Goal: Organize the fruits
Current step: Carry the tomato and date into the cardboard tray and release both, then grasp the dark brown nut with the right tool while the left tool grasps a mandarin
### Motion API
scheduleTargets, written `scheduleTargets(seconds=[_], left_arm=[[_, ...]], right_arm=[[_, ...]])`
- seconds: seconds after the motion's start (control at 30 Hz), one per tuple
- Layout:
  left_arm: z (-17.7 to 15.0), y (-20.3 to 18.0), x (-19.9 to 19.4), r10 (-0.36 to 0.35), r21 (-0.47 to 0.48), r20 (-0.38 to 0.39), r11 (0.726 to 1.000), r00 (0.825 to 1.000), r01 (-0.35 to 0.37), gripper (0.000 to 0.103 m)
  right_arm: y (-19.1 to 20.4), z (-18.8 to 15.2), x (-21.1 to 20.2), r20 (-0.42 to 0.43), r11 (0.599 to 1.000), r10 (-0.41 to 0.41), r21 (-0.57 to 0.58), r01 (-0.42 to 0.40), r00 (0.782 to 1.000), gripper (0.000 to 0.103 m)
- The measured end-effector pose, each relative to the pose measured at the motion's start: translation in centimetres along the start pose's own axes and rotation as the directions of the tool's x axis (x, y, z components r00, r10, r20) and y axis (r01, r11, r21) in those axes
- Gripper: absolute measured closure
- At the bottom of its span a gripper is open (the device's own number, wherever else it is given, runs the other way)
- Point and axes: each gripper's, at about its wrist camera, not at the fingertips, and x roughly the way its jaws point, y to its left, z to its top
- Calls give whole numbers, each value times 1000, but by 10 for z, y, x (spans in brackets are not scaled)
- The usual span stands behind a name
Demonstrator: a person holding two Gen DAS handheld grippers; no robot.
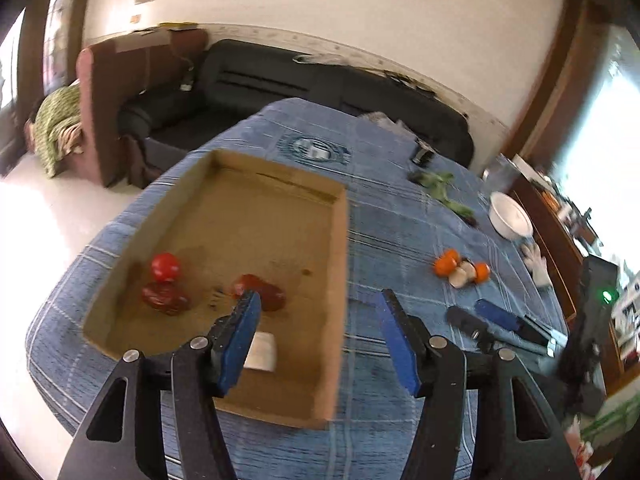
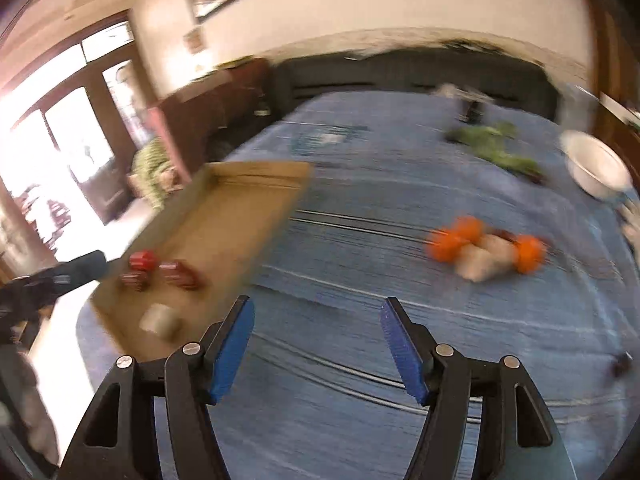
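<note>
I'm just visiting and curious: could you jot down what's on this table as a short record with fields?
surface: table with blue checked cloth
box: open cardboard box, shallow
in box: three red fruits and a pale item
outside box: two oranges with pale pieces between them, on the cloth
also there: white bowl, green leaves
left hand-held gripper: open, empty, above the box
right hand-held gripper: open, empty, above the cloth

Left hand-held gripper [image 1: 318, 302]: blue-padded fingers [image 1: 240, 342] spread wide, nothing between them, tips pointing toward 12 o'clock, tilted downward. Right hand-held gripper [image 2: 316, 310]: fingers [image 2: 402, 354] likewise wide apart, empty, aimed toward 12 o'clock; its view motion-blurred. From left wrist view, right hand-held gripper shows at 3 o'clock edge, dark body, blue fingers apart.
</note>
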Motion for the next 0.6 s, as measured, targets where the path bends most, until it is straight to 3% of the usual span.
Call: scheduleTargets(seconds=[0.2, 0.37, 0.5, 0.6], left_arm=[[-10, -33, 21, -40, 69, -62, 997, 997, 44, 43], [-18, -47, 36, -43, 103, -104, 993, 994, 54, 43], [-21, -53, 50, -54, 101, -136, 993, 989, 68, 43], [-23, -60, 59, -63, 105, -161, 991, 985, 80, 43]], right_arm=[[-110, -13, -19, -19, 969, -125, 212, 126, 992, 33], [-182, -26, -55, -7, 917, -255, 316, 244, 967, 33], [-228, -38, -78, -20, 859, -338, 402, 317, 941, 33], [-244, -47, -83, -46, 838, -358, 424, 343, 933, 33]])
